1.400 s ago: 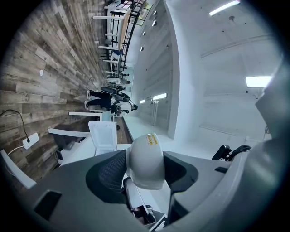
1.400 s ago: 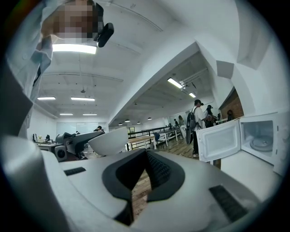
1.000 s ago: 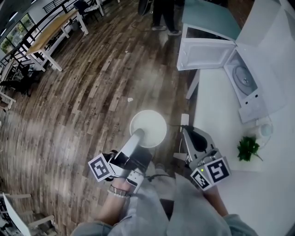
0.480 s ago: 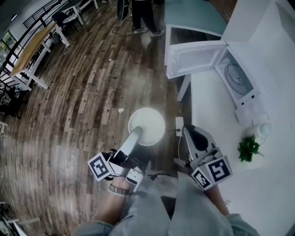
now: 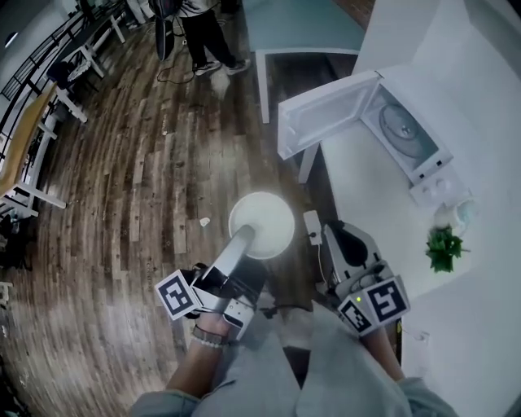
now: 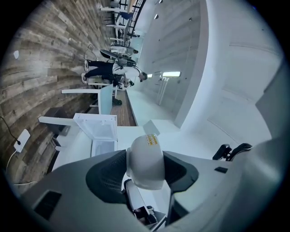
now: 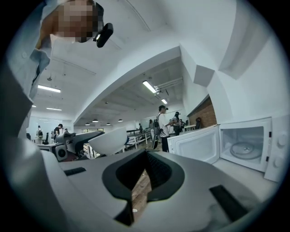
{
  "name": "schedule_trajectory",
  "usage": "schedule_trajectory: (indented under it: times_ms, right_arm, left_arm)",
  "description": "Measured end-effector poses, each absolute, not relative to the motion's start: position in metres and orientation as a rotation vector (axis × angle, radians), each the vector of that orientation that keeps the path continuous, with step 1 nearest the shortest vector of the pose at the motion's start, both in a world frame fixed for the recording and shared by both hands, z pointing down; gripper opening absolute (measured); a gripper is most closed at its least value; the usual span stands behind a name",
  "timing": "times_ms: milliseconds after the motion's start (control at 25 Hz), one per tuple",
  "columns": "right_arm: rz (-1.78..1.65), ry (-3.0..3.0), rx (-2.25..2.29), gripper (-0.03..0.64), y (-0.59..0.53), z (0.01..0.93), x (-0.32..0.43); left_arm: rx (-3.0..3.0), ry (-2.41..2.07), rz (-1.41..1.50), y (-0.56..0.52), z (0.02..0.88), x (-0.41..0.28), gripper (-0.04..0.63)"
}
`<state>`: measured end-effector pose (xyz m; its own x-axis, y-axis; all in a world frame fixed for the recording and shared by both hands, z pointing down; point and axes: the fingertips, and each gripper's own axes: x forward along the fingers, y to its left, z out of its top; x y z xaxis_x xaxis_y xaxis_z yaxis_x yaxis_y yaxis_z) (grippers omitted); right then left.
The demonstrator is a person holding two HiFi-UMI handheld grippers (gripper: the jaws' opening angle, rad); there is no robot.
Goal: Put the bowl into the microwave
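A white bowl [image 5: 262, 222] hangs over the wood floor, with my left gripper [image 5: 244, 239] shut on its near rim. In the left gripper view the bowl [image 6: 145, 163] fills the gap between the jaws of the left gripper [image 6: 146, 177]. My right gripper [image 5: 345, 244] is shut and empty, level with the bowl, at the counter's edge. The white microwave [image 5: 404, 138] stands on the counter ahead to the right, its door [image 5: 321, 116] swung open toward the floor. The right gripper view shows its open cavity and turntable [image 7: 246, 148], the bowl [image 7: 108, 140] at left, and the closed right gripper [image 7: 145, 156].
A white counter [image 5: 366, 183] runs along the right with a small green plant [image 5: 444, 248] on it. A power strip [image 5: 313, 227] lies on the floor by the bowl. A teal table [image 5: 301, 24] and a standing person [image 5: 199, 28] are farther back.
The head view has swung: the microwave and counter have shifted left and lower in the picture. Both grippers and the held bowl keep the same pose.
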<state>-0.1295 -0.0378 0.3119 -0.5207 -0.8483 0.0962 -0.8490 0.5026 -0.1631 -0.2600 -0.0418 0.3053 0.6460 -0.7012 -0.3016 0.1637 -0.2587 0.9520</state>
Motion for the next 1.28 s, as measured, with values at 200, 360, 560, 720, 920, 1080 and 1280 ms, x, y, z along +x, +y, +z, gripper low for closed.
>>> schedule_trajectory:
  times_ms: [200,360,560,720,920,1080,1280]
  right_arm:
    - [0.295,-2.635,1.695,0.002,-0.057,0.315,-0.129]
    - [0.294,-2.55,1.803,0.002,-0.065,0.318,-0.124]
    - [0.296,-2.465,1.897,0.003,-0.069,0.321,-0.116]
    - [0.311,-2.413,1.958,0.003,-0.07,0.324,-0.109]
    - [0.318,-2.382,1.988,0.003,-0.08,0.324,-0.1]
    - [0.31,-2.379,1.989,0.003,-0.092,0.323,-0.09]
    - [0.336,-2.367,2.009,0.003,-0.111,0.329,-0.069]
  left_arm:
    - [1.646,-0.359,-0.798,-0.073,0.307,-0.26,0.221]
    - [1.647,-0.3,-0.738,-0.09,0.314,-0.258,0.221]
    - [1.632,-0.246,-0.695,-0.105,0.321,-0.254,0.221]
    - [1.614,-0.21,-0.668,-0.115,0.325,-0.245,0.221]
    - [1.614,-0.183,-0.631,-0.129,0.325,-0.23,0.221]
    - [1.615,-0.152,-0.619,-0.142,0.323,-0.212,0.221]
    - [1.629,-0.142,-0.597,-0.159,0.321,-0.184,0.221]
